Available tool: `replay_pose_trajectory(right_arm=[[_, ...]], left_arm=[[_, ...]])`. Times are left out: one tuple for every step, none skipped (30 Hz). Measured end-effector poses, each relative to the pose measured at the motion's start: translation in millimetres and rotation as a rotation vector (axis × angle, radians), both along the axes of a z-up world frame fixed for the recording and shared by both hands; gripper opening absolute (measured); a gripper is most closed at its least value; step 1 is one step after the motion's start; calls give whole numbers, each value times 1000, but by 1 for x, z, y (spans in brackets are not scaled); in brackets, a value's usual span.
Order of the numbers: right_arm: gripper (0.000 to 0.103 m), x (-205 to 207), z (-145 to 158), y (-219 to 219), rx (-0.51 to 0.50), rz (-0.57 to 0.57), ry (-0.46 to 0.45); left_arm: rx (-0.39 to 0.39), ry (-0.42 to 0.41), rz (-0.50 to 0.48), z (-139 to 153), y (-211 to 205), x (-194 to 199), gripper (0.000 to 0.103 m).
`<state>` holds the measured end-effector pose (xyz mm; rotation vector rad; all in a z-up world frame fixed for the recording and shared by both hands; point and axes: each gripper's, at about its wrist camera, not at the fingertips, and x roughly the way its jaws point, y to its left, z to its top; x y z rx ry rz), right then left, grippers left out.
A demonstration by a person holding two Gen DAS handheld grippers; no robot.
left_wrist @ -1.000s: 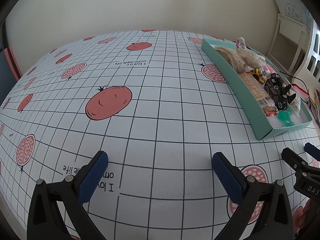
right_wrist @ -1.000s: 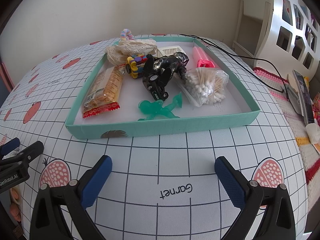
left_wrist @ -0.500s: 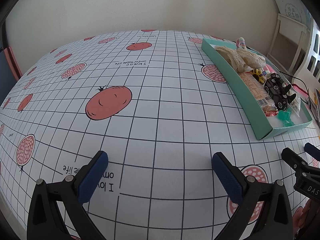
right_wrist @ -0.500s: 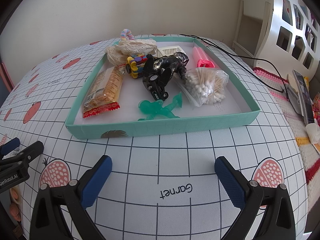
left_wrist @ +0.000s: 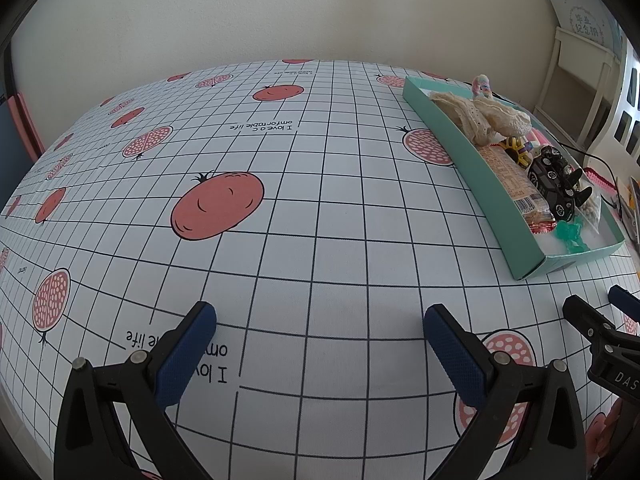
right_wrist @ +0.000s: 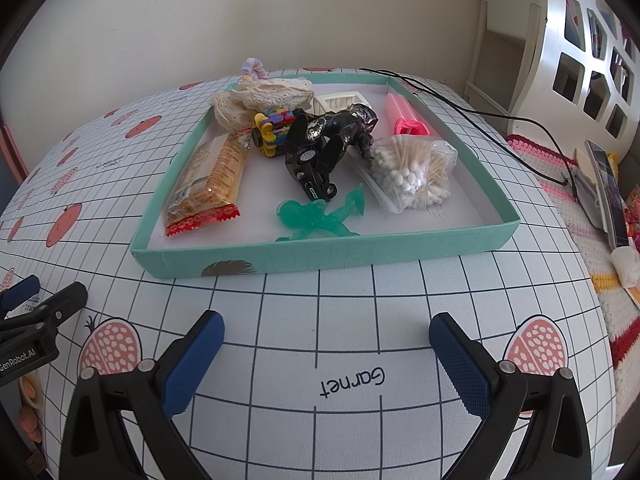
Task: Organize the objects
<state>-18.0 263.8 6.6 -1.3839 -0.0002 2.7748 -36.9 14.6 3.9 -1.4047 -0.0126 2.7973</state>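
Comparing with the pictures from a second and half a second ago, nothing has visibly moved: both grippers sit where they were and every object keeps its place. The left gripper [left_wrist: 320,330] hovers over a bare stretch of the tablecloth [left_wrist: 320,208], its blue-padded fingers [left_wrist: 186,354] wide apart and holding nothing. The right gripper [right_wrist: 326,338] hovers just short of the near wall of the tray [right_wrist: 320,256], its fingers [right_wrist: 460,364] likewise spread and empty. The tray, teal outside and white inside, lies on the right side of the table. Inside it, a snack packet [right_wrist: 210,178] lies along the left wall, a green figure [right_wrist: 316,218] lies near the front wall, and a black toy [right_wrist: 324,148] stands in the middle, touching a bag of cotton swabs [right_wrist: 412,172] to its right. Behind these are a lace cloth [right_wrist: 260,98], a coloured block toy [right_wrist: 272,130], a cream holder [right_wrist: 340,101] and a pink clip [right_wrist: 404,118]. A black cable [right_wrist: 480,110] runs along the table's right edge beyond the tray.
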Motion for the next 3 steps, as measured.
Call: replay_pose_trajectory(right_arm=[[103,0,0,0,0,0,0],[103,0,0,0,0,0,0],[103,0,0,0,0,0,0]], left_arm=[[0,0,0,0,0,0,103],[0,0,0,0,0,0,103],[0,0,0,0,0,0,103]])
